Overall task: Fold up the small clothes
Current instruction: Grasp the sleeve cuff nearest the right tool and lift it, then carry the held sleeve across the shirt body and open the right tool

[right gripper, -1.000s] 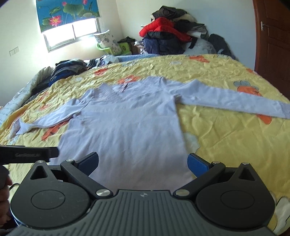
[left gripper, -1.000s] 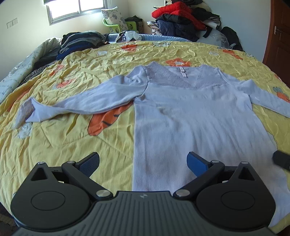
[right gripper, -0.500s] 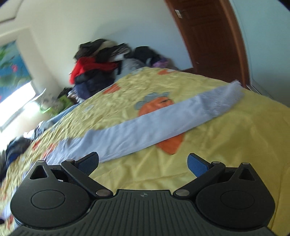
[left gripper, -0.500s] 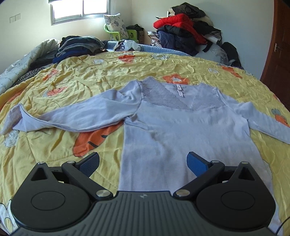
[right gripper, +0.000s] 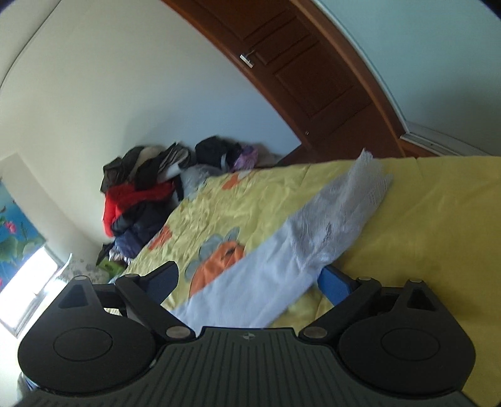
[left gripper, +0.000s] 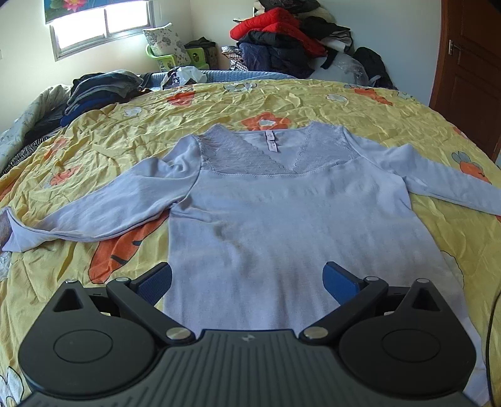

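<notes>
While the left tongs (left gripper: 247, 281) hover spread over the top's (left gripper: 281, 225) hem, the right tongs (right gripper: 247, 280), nearer, are narrowing around its right sleeve (right gripper: 281, 250), which runs lengthwise between them.

I am in a home bedroom: a bed under a crinkled yellow quilt with orange carrot prints (left gripper: 313, 103), a heap of red and dark jackets (left gripper: 281, 34) against the wall, a brown panelled wooden door (right gripper: 313, 72), a sunlit window (left gripper: 103, 25).
</notes>
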{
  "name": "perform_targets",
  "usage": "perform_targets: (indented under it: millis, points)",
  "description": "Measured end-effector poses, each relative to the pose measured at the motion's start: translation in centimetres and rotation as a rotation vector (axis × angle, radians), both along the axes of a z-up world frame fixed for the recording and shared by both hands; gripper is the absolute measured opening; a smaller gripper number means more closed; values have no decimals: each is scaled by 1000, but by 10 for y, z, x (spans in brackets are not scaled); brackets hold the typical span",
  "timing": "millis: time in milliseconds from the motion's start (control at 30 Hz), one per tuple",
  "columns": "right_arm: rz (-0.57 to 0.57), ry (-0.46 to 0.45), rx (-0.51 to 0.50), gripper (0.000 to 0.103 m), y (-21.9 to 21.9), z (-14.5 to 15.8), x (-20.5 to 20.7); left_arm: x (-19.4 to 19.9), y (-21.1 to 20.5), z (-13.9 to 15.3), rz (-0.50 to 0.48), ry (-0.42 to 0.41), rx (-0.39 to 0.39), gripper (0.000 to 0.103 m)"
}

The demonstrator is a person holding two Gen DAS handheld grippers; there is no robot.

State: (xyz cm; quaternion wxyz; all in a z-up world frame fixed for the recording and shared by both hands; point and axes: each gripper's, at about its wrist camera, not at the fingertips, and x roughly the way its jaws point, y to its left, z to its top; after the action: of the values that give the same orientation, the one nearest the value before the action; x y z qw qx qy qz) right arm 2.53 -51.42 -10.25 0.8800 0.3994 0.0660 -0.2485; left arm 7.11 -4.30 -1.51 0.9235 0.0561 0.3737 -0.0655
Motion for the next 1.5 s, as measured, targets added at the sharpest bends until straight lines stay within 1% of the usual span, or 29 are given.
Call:
perform_targets:
  millis: [67, 100, 133, 167, 200, 267, 300, 333, 433, 533, 667, 800, 933, 1067, 1167, 1233, 1333, 1500]
  points:
    - [-31, 2, 10, 85, -8, -1, 10, 1, -3, -2, -9, 4, 12, 103]
    - [-41, 3, 17, 82, -12, -2, 15, 1, -5, -3, -11, 5, 18, 103]
    - [-50, 1, 27, 75, -15, -3, 18, 2, -6, -4, -13, 7, 24, 103]
    - [-60, -1, 42, 62, -19, -4, 19, 3, -6, -5, -14, 9, 28, 103]
    - [-71, -1, 64, 54, -23, -7, 19, 4, -7, -6, -13, 10, 32, 103]
    - [-99, 11, 114, 19, -31, -13, 20, 5, -6, -8, -10, 14, 35, 103]
    - [-103, 11, 137, 15, -34, -16, 21, 6, -5, -8, -7, 16, 34, 103]
    - [-95, 0, 137, 14, -34, -17, 22, 7, -5, -9, -4, 17, 33, 103]
    - [-67, 8, 106, 14, -30, -12, 29, 11, -1, -10, 6, 23, 27, 103]
    - [-12, -39, 111, 13, -20, -3, 34, 14, 3, -11, 22, 20, 25, 103]
    - [137, -90, 68, 13, 12, 22, 51, 19, 12, -11, 55, 15, 27, 103]
    - [303, -125, 65, 13, 45, 39, 76, 21, 22, -12, 83, 22, 16, 103]
    - [429, -132, 123, 13, 71, 44, 107, 21, 29, -12, 94, 17, 19, 103]
    - [518, -137, 152, 13, 101, 50, 134, 23, 33, -13, 107, -1, 47, 103]
    - [582, -137, 187, 13, 130, 49, 144, 27, 39, -15, 132, 3, 45, 103]
    - [621, -127, 210, 13, 155, 50, 135, 30, 45, -18, 148, 9, 39, 103]
    - [666, -104, 238, 13, 181, 49, 143, 32, 51, -21, 169, 18, 35, 103]
    - [731, -73, 254, 13, 221, 47, 143, 34, 59, -24, 188, 22, 34, 103]
